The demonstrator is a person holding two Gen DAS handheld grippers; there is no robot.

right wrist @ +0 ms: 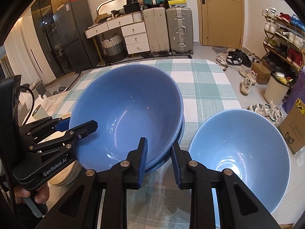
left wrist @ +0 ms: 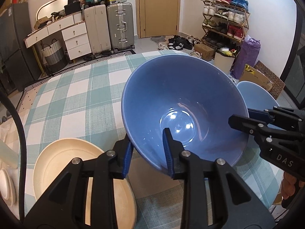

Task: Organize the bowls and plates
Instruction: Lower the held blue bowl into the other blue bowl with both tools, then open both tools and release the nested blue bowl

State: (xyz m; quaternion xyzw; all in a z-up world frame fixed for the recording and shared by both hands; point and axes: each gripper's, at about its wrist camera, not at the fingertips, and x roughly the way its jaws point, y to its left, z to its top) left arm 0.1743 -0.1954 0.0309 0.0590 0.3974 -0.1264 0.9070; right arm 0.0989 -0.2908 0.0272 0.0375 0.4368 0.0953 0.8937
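A: Both tongs, left (left wrist: 147, 152) and right (right wrist: 159, 160), pinch the dark blue bowl's (right wrist: 125, 114) rim, nested on another over the tabletop (right wrist: 205, 87).

B: Stacking step then. Next, release cleanly; pale bowl (right wrist: 240, 147) waits beside.

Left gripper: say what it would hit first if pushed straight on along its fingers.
The left gripper already straddles the near rim of the darker blue bowl, one finger inside. Pushed on, that finger would probably meet the bowl's inner wall or bottom first, though depth is hard to judge here.
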